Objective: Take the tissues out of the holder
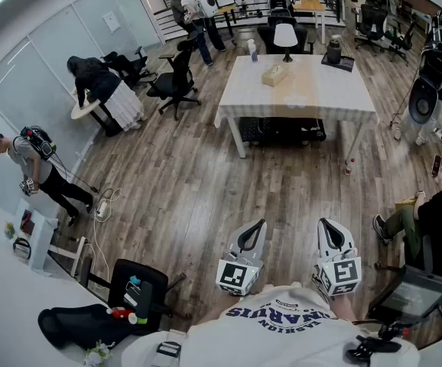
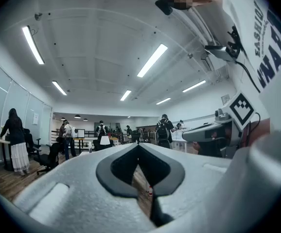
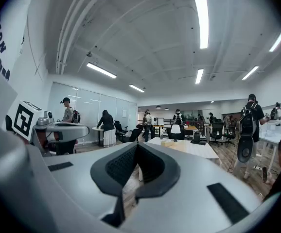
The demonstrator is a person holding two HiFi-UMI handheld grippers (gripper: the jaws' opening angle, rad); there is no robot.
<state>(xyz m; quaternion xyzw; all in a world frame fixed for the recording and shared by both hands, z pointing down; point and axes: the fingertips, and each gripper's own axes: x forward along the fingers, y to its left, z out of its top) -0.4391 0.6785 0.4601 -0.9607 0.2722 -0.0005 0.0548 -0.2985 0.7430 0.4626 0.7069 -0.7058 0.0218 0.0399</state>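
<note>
head view with both gripper views. the tissue holder (image 1: pixel 274 75) stands on the white tabletop (image 1: pixel 313 94) at 12 o'clock, well apart from us across the wooden floor (image 1: pixel 198 182). the left claw (image 1: pixel 256 229) and the right claw (image 1: pixel 326 229) sit side by side at 6 o'clock, close to our chest and pointing level. both are clenched, tips together, with nothing between them.

we judge the step in hand to be the approach, since no claw is near the holder. to do it well, we would walk straight toward 12 o'clock and keep both claws level. each claw should be released only once the tabletop edge is close. one claw could then steady the holder's side while the other pinches the topmost of the tissues and draws it upward, so that the light box does not lift with the sheet.

in the right gripper view the tissue holder (image 3: pixel 168 143) is only a small tan box at 1 o'clock beyond the tips. its opening is too small to make out, as is any sheet standing out of it. the left gripper view does not show the holder at all. our hands are hidden under the marker cubes and the shirt (image 1: pixel 282 319).
</note>
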